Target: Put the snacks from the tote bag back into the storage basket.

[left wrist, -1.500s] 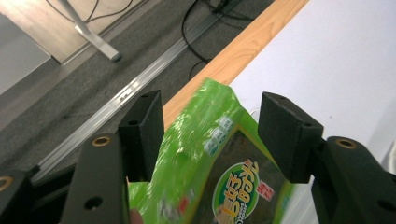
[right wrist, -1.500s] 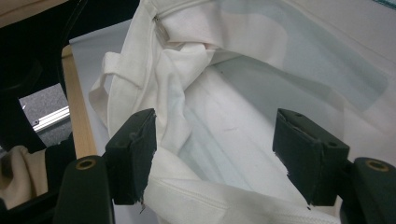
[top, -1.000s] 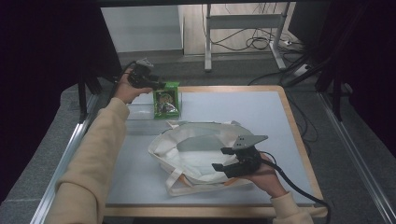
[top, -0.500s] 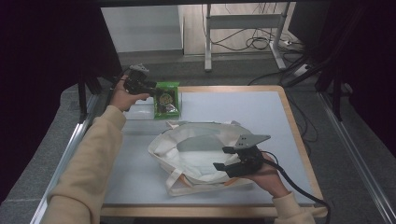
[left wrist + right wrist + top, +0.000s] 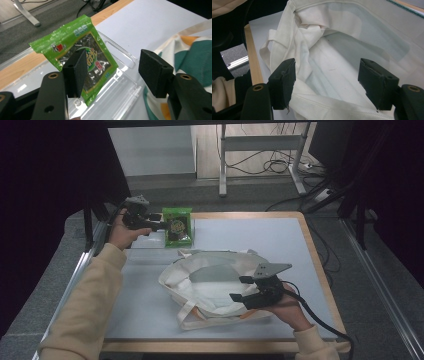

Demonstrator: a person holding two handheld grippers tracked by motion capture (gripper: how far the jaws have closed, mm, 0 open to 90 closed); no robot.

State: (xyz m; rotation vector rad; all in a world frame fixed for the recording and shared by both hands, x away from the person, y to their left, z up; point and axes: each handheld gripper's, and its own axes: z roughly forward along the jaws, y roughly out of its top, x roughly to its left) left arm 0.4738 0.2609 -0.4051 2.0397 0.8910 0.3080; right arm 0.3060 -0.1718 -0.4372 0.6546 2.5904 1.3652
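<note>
Left gripper (image 5: 159, 225) nearing a green seaweed snack packet (image 5: 178, 226) while the right gripper (image 5: 242, 289) is tending a cream tote bag (image 5: 215, 282).

The packet is leaning in a clear plastic tray (image 5: 120, 82) at the table's (image 5: 280, 237) eleven o'clock; the left jaws, having just been opening, are standing wide with nothing pinched, probably lining up a grasp. At five o'clock the right jaws are gaping over the bag's rim, seemingly keeping its mouth spread to receive the packet. The bag's depths are shadowed; packet lettering is unreadable.

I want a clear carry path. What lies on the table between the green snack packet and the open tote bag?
In the high view, only a bare strip of pale table separates the green snack packet from the tote bag.
</note>
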